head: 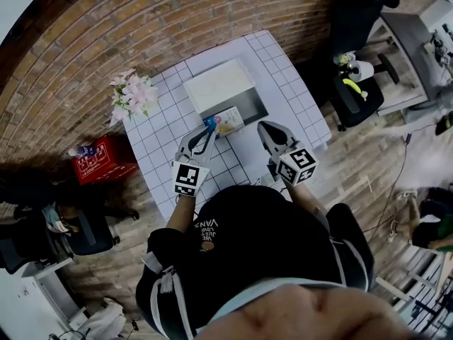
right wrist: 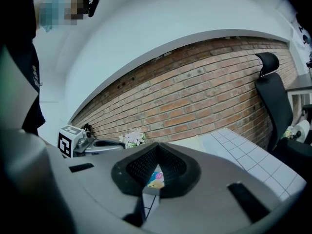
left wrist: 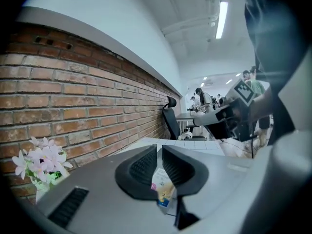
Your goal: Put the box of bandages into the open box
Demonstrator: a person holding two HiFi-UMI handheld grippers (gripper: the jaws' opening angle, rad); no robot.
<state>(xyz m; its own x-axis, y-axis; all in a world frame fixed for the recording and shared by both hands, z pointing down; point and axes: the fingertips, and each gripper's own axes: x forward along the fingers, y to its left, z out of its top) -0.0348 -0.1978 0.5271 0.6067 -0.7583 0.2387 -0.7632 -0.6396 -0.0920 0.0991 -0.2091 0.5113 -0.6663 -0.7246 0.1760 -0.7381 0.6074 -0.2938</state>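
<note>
Between the ribbed pads of the left gripper (left wrist: pixel 159 150), the box of bandages (left wrist: pixel 163 190) is pinched by 1 thin edge, the jaws drawn nearly together on it, presumably so that it can be carried clear of the table (head: pixel 287 83). It is held at the near rim of the open box (head: pixel 249 106); whether it is inside cannot be told. The right gripper (right wrist: pixel 155 146) is kept pressed together and empty, near by.

1. The left gripper's (left wrist: pixel 159 150) jaws hid most of the bandage box (left wrist: pixel 163 191) in its own view; only a strip showed
2. Box print was too small to read
3. In the head view the person's torso (head: pixel 248 253) covered the table's (head: pixel 297 105) near edge
</note>
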